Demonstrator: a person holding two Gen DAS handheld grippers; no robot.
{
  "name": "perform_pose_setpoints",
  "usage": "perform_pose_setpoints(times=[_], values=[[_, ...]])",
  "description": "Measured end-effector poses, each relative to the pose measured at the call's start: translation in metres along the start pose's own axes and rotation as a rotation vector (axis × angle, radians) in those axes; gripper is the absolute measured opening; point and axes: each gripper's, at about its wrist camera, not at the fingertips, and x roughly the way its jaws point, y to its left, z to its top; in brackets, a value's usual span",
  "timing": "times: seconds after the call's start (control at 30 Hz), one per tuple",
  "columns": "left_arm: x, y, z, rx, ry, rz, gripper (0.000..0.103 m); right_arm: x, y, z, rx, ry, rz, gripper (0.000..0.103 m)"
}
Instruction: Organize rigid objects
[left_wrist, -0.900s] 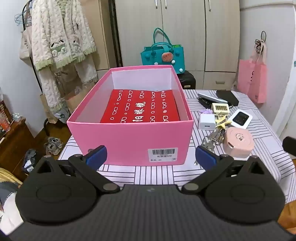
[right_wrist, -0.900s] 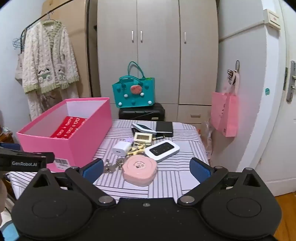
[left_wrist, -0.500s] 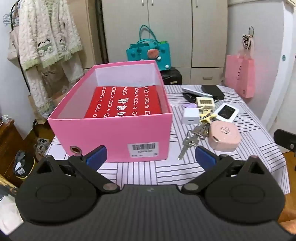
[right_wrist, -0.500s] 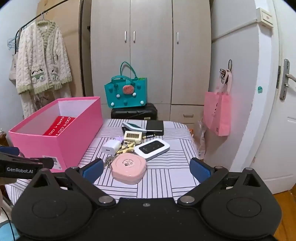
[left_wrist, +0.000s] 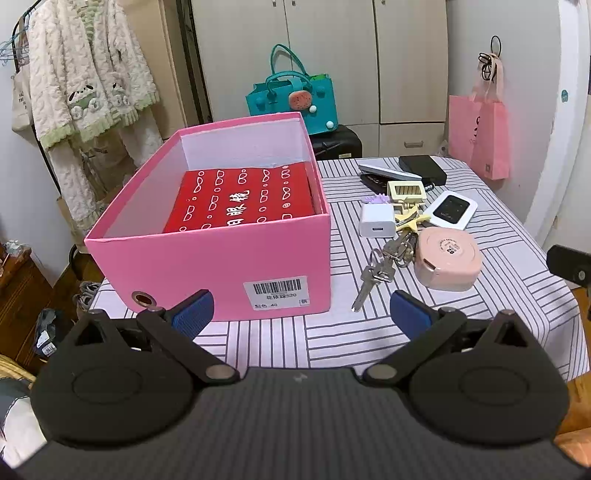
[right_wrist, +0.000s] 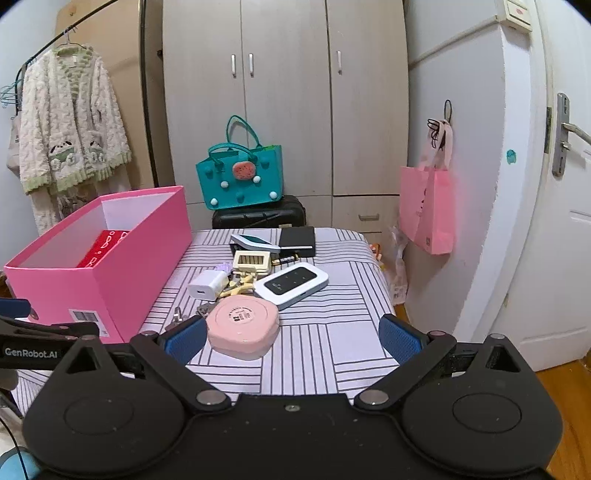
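A pink box (left_wrist: 207, 258) (right_wrist: 122, 273) stands on the left of the striped table and holds a red box (left_wrist: 240, 201). To its right lie a pink round case (left_wrist: 448, 262) (right_wrist: 242, 326), keys (left_wrist: 376, 271), a white charger (left_wrist: 376, 225) (right_wrist: 207, 284), a white pocket router (left_wrist: 450, 208) (right_wrist: 295, 282), a cream comb case (left_wrist: 406, 190) and a black wallet (left_wrist: 423, 168) (right_wrist: 297, 238). My left gripper (left_wrist: 301, 314) is open and empty before the pink box. My right gripper (right_wrist: 291, 338) is open and empty, just short of the pink case.
The table (left_wrist: 498, 295) ends close on the right and front. Behind it stand a teal bag (right_wrist: 240, 177) on a black case, wardrobe doors, a hanging cardigan (left_wrist: 85, 85) at left and a pink bag (right_wrist: 428, 210) on the right wall.
Both grippers have drawn back and risen a little from the table, so more of it shows. Both stay open. Nothing on the table has moved.
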Motion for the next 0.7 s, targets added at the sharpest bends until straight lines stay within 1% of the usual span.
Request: perform_pose_setpoints(times=[0.17, 0.37, 0.53, 0.7], values=[[0.0021, -0.0006, 0.0000, -0.005, 0.006, 0.005, 0.103, -0.0059, 0.0016, 0.0027, -0.009, -0.005, 0.004, 0.101], [0.0004, -0.0007, -0.0001, -0.005, -0.002, 0.015, 0.103, -0.0031, 0.0021, 0.0033, -0.009, 0.010, 0.022, 0.101], [-0.0021, 0.0003, 0.0001, 0.012, -0.036, 0.058, 0.103, -0.0017, 0.0017, 0.0027, 0.021, 0.028, 0.033, 0.102], [-0.0016, 0.0037, 0.0004, 0.006, -0.030, 0.050, 0.103, 0.0001, 0.0011, 0.0030, 0.046, 0.036, 0.032, 0.102]])
